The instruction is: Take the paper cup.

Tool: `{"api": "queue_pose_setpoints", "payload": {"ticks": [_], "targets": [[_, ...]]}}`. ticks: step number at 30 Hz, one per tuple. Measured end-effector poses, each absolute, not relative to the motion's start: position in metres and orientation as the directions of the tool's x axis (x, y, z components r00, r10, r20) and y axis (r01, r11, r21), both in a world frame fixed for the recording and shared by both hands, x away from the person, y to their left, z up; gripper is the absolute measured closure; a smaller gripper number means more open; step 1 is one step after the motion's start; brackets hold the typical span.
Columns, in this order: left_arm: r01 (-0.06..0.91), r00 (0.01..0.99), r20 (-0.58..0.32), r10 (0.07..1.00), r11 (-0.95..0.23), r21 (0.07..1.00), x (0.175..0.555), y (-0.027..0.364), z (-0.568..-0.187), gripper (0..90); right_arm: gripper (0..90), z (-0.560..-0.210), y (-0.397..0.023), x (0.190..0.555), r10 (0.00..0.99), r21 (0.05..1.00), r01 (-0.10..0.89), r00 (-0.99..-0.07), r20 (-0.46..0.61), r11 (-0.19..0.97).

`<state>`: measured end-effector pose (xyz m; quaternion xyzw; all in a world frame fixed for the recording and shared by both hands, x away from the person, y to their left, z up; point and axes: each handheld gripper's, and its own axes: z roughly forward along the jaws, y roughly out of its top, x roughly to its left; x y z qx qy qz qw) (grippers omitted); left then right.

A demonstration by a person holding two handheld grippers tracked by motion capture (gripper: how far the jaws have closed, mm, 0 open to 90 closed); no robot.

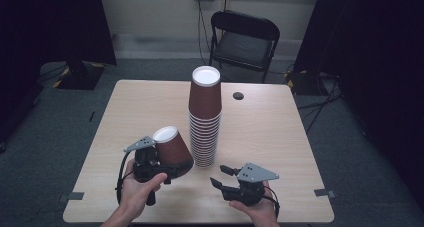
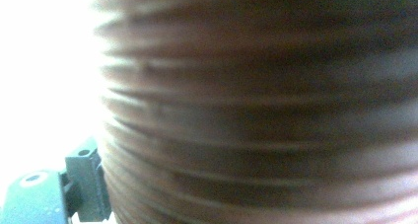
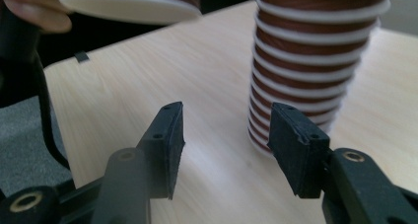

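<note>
Jaws of the left gripper (image 1: 165, 174) are closed on a single brown paper cup (image 1: 171, 147), which is held upside down and tilted, its white base up and to the left and its mouth lifted clear of the wooden table (image 1: 260, 122). In the left gripper view the ribbed brown wall of that cup (image 2: 256, 110) is pressed up close and blurred. The right gripper (image 1: 222, 175) stands wide open with nothing between its black pads, low over the near part of the table and just right of the stack of brown paper cups (image 1: 205, 117). In the right gripper view the two pads frame bare tabletop (image 3: 148, 76), with the foot of the stack (image 3: 310, 61) close behind the right-hand pad and the white rim of the lifted cup (image 3: 128, 4) at the top left. The stack rises upside down near the table's middle, white base topmost. A small dark round spot (image 1: 238, 95) marks the table's far side, and a black folding chair (image 1: 243, 42) stands beyond it.
</note>
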<state>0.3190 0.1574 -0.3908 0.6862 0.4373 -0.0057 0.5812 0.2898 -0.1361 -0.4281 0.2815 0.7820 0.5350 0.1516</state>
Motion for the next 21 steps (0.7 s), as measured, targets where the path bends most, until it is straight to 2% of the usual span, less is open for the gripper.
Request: {"api": "queue_pose_setpoints", "payload": {"ticks": [8, 21], "targets": [[0.624, 0.633, -0.544, 0.551, 0.054, 0.78, 0.318, 0.151, -0.387, 10.8, 51.5, -0.416, -0.113, 0.289, 0.563, 0.954, 0.199, -0.825, 0.04, 0.223], [0.659, 0.629, -0.612, 0.479, 0.089, 0.747, 0.316, 0.144, -0.377, 11.6, 58.7, -0.406, -0.095, 0.292, 0.557, 0.99, 0.041, -0.83, -0.041, 0.135]]}}
